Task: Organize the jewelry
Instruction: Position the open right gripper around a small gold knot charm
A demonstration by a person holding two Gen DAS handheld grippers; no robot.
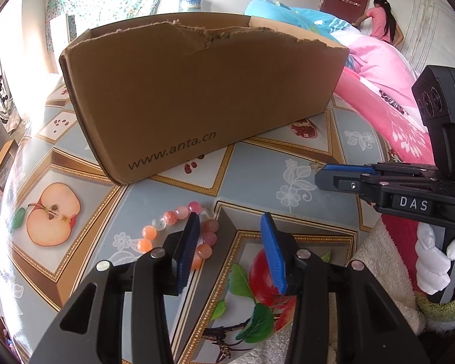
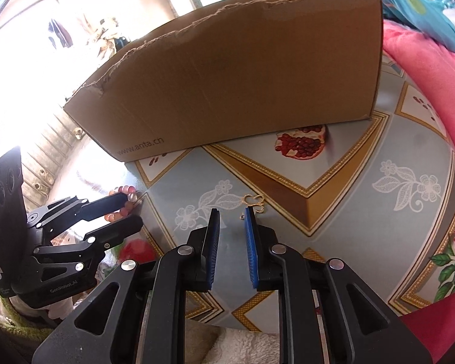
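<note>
A bracelet of pink and orange beads (image 1: pixel 179 227) lies on the patterned table, also seen in the right wrist view (image 2: pixel 125 201). My left gripper (image 1: pixel 230 221) is open just above it, the left finger over the bead ring, the right finger beside it. A small gold clasp piece (image 2: pixel 254 201) lies on the table. My right gripper (image 2: pixel 232 212) is open right in front of it, the right pad almost touching it. A torn brown cardboard box (image 1: pixel 203 91) stands behind both; it also shows in the right wrist view (image 2: pixel 242 75).
The table (image 1: pixel 257 163) carries a fruit-print cloth. A pink quilt (image 1: pixel 388 91) lies to the right. A fluffy white towel (image 2: pixel 242 342) lies at the near edge. Two people are in the far background.
</note>
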